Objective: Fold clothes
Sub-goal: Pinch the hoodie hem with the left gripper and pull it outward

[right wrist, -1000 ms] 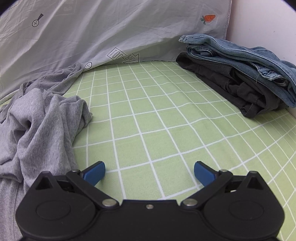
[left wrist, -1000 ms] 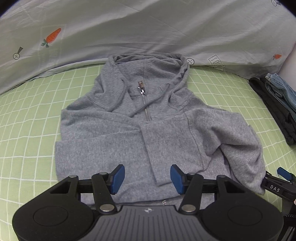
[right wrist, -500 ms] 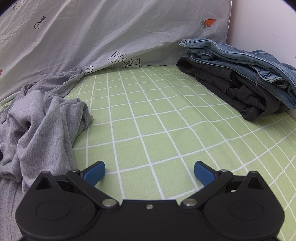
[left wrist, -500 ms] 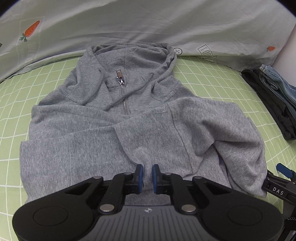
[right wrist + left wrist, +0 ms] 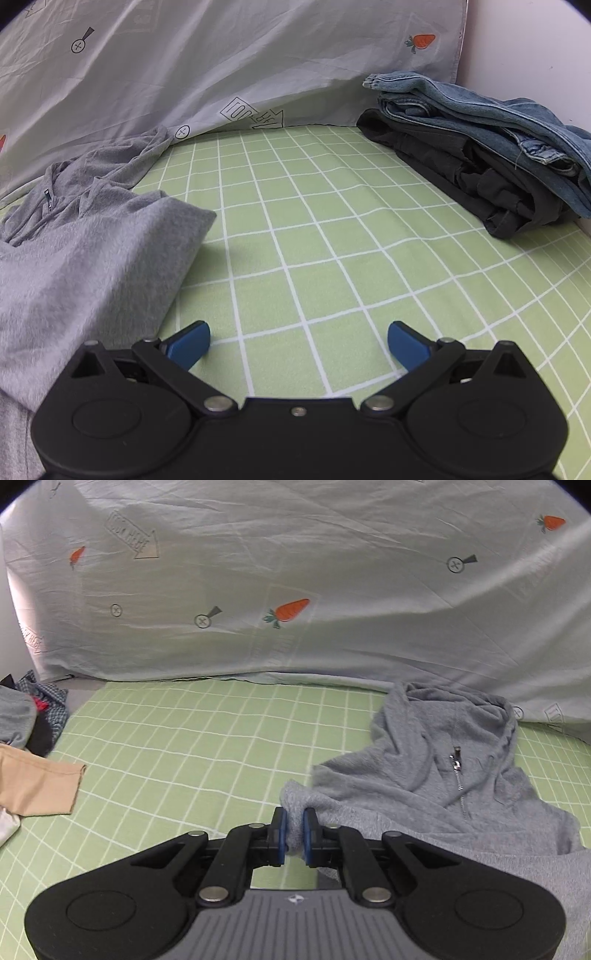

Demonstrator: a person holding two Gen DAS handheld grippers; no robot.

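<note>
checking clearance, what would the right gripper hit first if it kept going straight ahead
Probably just the green checked sheet. The open right gripper points between the grey hoodie and the folded jeans stack; far beyond hangs the carrot-print sheet.

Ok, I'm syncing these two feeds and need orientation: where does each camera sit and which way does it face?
Left wrist: on the left gripper, facing the carrot-print sheet; its fingers pinch the grey hoodie.
Right wrist: on the right gripper, low over the green checked bedsheet, facing the folded jeans; its jaws stand open.
Shared: the hoodie, the bedsheet and the carrot-print sheet.
</note>
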